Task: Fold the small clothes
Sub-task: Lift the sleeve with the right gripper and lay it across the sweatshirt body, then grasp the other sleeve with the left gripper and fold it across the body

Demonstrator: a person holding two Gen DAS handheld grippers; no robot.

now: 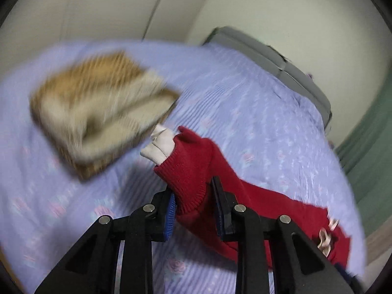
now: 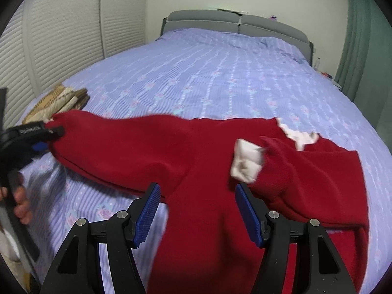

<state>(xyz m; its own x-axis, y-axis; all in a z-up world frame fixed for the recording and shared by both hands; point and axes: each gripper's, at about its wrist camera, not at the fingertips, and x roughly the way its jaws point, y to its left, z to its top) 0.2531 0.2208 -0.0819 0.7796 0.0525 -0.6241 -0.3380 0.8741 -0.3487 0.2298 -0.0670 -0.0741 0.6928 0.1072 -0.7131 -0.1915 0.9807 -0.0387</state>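
The bed (image 2: pixel 220 73), under a lilac flowered cover, carries everything; take the red sweater (image 2: pixel 196 171) as your reference. It lies spread across the near part of the bed, body toward you, with both sleeves showing cream inner cuffs. The far sleeve is stretched out to its full length; the other sleeve (image 2: pixel 276 169) is already laid back over the chest. A folded tan plaid garment (image 2: pixel 58 100) sits beyond the stretched cuff, apart from it.

Your left hand-held gripper (image 1: pixel 193 205) has the stretched sleeve's ribbed cuff (image 1: pixel 186 171) between its pads; the gap there is still visible, so I cannot tell whether the bite is firm. Your right hand-held gripper (image 2: pixel 198 210) stands with jaws wide apart above the sweater's body, holding nothing.

Judgement: the step in hand is folding the stretched sleeve in. Confirm the left pads have both the red rib and the cream lining. Carry the cuff low and straight across the chest. Use the right one to pin the shoulder so the body does not drag. Blur in the left view suggests haste; slow down.
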